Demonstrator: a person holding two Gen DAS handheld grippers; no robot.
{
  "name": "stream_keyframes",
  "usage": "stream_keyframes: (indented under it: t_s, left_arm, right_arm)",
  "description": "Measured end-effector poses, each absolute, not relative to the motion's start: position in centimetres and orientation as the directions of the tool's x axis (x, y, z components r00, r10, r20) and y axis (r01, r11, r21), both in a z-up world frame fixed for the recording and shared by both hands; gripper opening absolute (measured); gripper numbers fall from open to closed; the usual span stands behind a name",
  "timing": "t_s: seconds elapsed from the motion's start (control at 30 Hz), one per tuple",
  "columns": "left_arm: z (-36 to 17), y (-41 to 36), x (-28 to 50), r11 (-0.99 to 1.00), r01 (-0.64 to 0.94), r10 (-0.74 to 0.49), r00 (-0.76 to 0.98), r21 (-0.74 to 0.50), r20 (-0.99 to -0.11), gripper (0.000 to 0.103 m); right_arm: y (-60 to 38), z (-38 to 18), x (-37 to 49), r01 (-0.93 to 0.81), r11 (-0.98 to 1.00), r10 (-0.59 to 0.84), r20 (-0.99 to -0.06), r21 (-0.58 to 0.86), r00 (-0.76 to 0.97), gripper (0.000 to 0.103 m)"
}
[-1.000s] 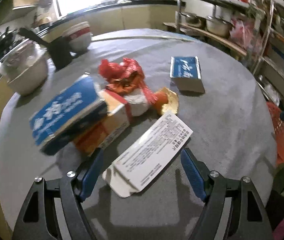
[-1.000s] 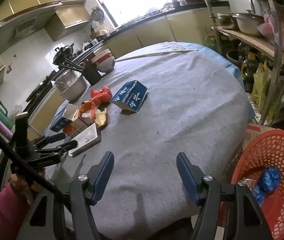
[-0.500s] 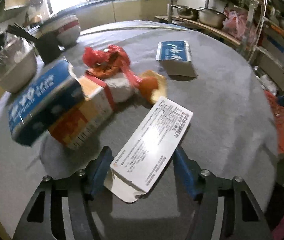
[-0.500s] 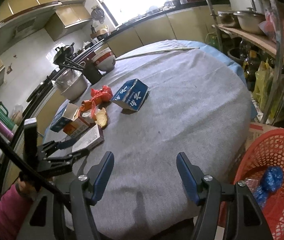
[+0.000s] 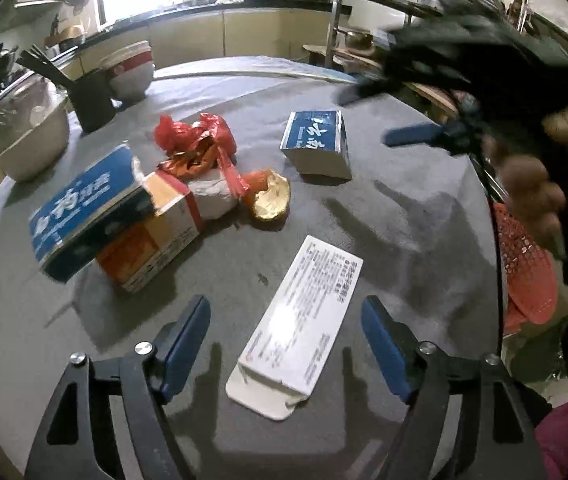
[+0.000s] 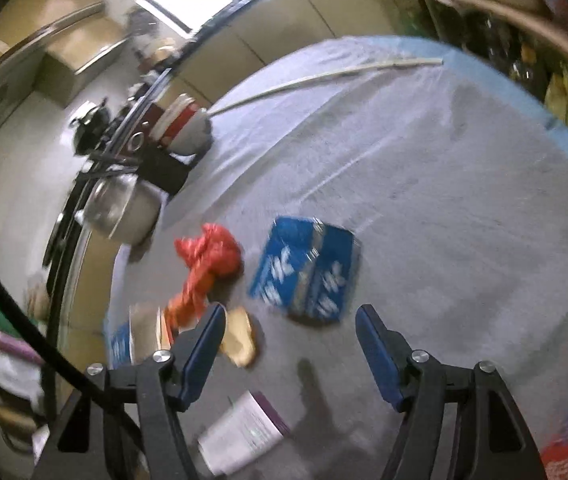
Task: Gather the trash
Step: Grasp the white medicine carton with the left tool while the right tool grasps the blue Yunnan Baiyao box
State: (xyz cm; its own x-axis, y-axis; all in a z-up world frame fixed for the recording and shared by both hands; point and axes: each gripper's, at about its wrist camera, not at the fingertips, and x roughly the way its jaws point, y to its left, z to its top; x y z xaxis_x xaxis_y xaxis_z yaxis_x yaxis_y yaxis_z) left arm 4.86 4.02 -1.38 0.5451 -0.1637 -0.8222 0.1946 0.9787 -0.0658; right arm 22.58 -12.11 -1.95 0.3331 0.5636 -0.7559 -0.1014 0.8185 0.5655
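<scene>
Round table (image 5: 424, 216) under grey cloth, trash scattered across near half. Left gripper (image 5: 284, 344) low over flat white printed carton (image 5: 304, 320), jaws opening, wide, one pad on either side of carton's near end, neither pressing; carton flat on cloth, end flap open toward camera. Right gripper (image 6: 290, 344) above table, blurred, jaws opening too, wide, nothing between them; small blue carton (image 6: 304, 268) just ahead of fingertips, standing apart from the rest. Same blue carton in left view (image 5: 316, 146), far side of table, with right gripper (image 5: 412, 134) and hand (image 5: 532, 188) near it at upper right. Cluster at left: large blue box (image 5: 84, 208) tilted on orange-and-white box (image 5: 152, 240), red plastic bag (image 5: 196, 140) over a white wad, peel scrap (image 5: 270, 200) beside. Red mesh basket (image 5: 524, 264) off table's right edge, well apart from all pieces on cloth. Metal pot (image 5: 32, 140), dark utensil holder (image 5: 92, 96), stacked bowls (image 5: 132, 68) at far left, not trash. Step in hand, by the look: approach and pick, nothing lifted on either side. Next move likely calls for right gripper settling astride blue carton's narrower faces before closing; left needs a lower, flatter bite, carton thin and prone to sliding on cloth.
</scene>
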Motion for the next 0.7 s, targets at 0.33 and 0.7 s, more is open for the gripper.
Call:
stream_keyframes:
  t_s: [0.33,0.7]
  left_arm:
    - [-3.7,2.6,5.7,0.965,0.245,-0.210,0.506,-0.094,-0.837,0.077]
    - [-4.1,1.8,4.2,0.976,0.196,-0.187,0.533,-0.095,-0.825,0.050]
  right_arm:
    - [-6.6,-4.6,27.2,0.024,0.929,0.347,-0.892,0.369,0.291,0.074]
    - [-6.7,-4.5,27.0,-0.108,0.927,0.373,-0.853,0.359,0.366,0.054]
